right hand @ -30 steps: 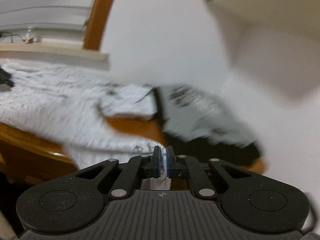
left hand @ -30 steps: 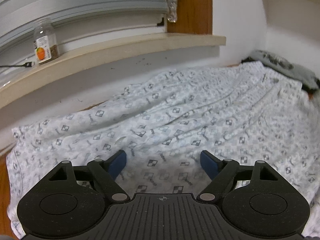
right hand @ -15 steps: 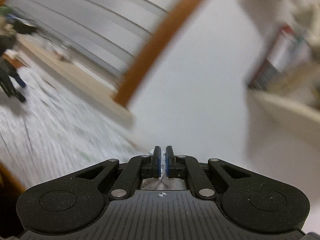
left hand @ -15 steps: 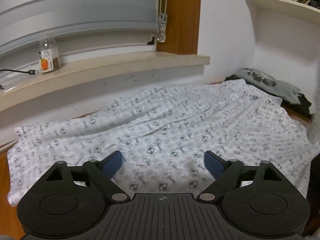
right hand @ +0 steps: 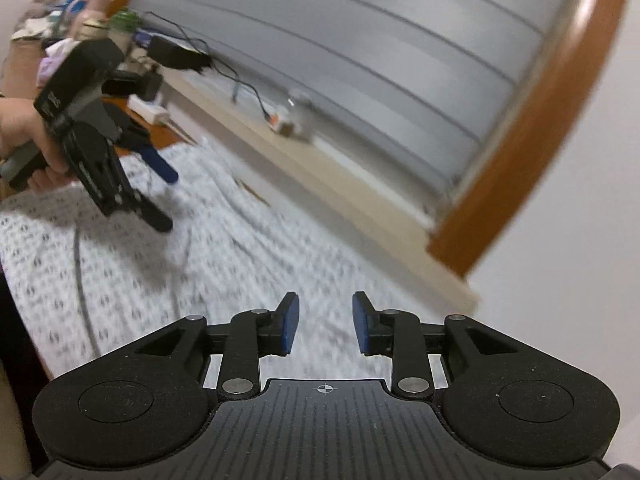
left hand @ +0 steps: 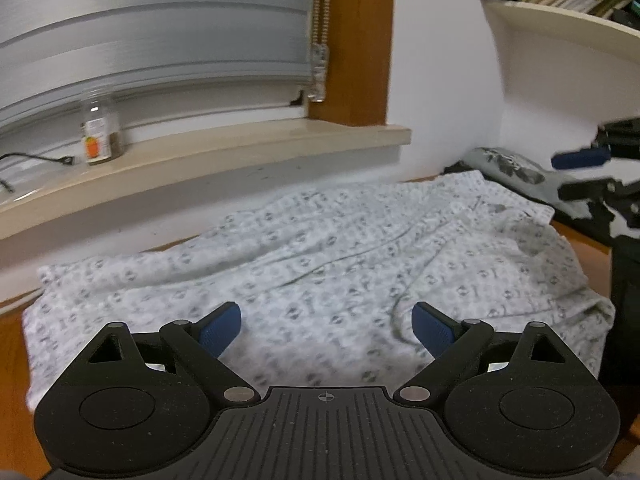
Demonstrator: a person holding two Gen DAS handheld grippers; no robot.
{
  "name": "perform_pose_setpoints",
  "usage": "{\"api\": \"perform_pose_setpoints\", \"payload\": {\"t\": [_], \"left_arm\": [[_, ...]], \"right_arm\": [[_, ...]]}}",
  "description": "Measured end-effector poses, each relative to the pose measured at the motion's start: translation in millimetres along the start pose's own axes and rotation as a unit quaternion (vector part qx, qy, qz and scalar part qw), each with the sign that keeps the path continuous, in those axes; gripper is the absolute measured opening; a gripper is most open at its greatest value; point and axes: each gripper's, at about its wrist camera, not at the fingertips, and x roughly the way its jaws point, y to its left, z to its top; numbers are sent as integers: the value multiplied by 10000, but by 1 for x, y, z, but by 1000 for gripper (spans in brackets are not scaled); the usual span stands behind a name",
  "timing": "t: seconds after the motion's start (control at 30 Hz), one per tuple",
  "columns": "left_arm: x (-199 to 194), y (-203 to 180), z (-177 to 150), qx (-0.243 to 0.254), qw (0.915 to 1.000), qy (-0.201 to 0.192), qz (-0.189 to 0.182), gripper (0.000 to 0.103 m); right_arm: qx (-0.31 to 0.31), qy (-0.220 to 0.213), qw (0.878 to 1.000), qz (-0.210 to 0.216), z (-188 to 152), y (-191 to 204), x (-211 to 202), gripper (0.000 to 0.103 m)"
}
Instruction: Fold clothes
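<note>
A white garment with a small grey print (left hand: 320,248) lies spread over a wooden table (left hand: 12,360) below a window sill. My left gripper (left hand: 326,320) hovers above its near part, wide open and closing slightly, with nothing between the blue pads. In the right wrist view the left gripper (right hand: 166,200) is held by a hand (right hand: 16,128) over the garment (right hand: 160,272). My right gripper (right hand: 325,320) is above the garment's right end, jaws opening and empty. From the left wrist view the right gripper (left hand: 564,176) shows at the right edge.
A grey printed garment (left hand: 508,164) lies on dark cloth at the far right by the wall. On the window sill (left hand: 240,148) stand a small jar (left hand: 98,136) and a cable. A bookshelf (left hand: 560,20) juts out upper right. A grey cord (right hand: 78,272) trails across the garment.
My right gripper, shut on a white cloth edge before, swung left over the garment and opened; no cloth shows between its pads now. The left gripper drew back and up a little.
</note>
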Motion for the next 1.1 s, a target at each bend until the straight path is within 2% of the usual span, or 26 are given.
{"api": "perform_pose_setpoints", "payload": {"t": [0.03, 0.13, 0.17, 0.2, 0.23, 0.33, 0.4, 0.47, 0.5, 0.6, 0.67, 0.73, 0.87, 0.9, 0.97, 1.0, 1.1], "left_arm": [[4, -6, 3, 59, 10000, -3, -35, 84], [19, -32, 15, 328, 9992, -1, -243, 54], [24, -41, 19, 423, 9985, -5, -340, 48], [28, -50, 23, 519, 9977, -10, -438, 35], [33, -60, 26, 603, 9966, 0, -565, 30], [48, -94, 31, 805, 9913, 123, -1037, 29], [58, -116, 28, 957, 9875, 273, -1224, 29], [66, -135, 23, 1088, 9839, 415, -1357, 39], [70, -142, 20, 1126, 9827, 470, -1390, 43], [80, -160, 11, 1232, 9793, 621, -1484, 44], [84, -167, 9, 1266, 9782, 653, -1513, 50], [89, -174, 6, 1348, 9765, 699, -1530, 61], [96, -181, 3, 1538, 9752, 744, -1406, 61], [97, -181, 3, 1568, 9752, 753, -1369, 55], [96, -174, 5, 1537, 9765, 744, -1318, 36], [94, -169, 7, 1469, 9775, 738, -1324, 14], [81, -144, 17, 1083, 9852, 491, -1237, 11]], "right_arm": [[84, 68, 9999, -36, -8, -2, -3, 30], [319, 241, 9992, -94, -35, -7, -8, 30], [401, 269, 9988, -101, -41, -7, -8, 30], [484, 293, 9983, -105, -47, -8, -8, 30], [567, 318, 9978, -109, -53, -8, -8, 30], [932, 399, 9948, 21, -72, -11, -12, 30], [1199, 491, 9914, 194, -86, -12, -11, 29], [1346, 575, 9888, 310, -100, -8, -10, 29], [1376, 631, 9879, 325, -107, -6, -8, 29], [1449, 722, 9864, 286, -120, -1, -3, 29], [1519, 734, 9854, 243, -126, -2, -3, 29], [1610, 714, 9841, 209, -130, -3, -3, 29], [1740, 656, 9825, 121, -133, -6, -3, 29], [1719, 649, 9829, 106, -133, -5, -3, 29], [1665, 636, 9840, 73, -134, -3, -3, 29], [1656, 634, 9841, 61, -134, -3, -3, 29], [1652, 626, 9843, 36, -133, -2, -3, 29]]}}
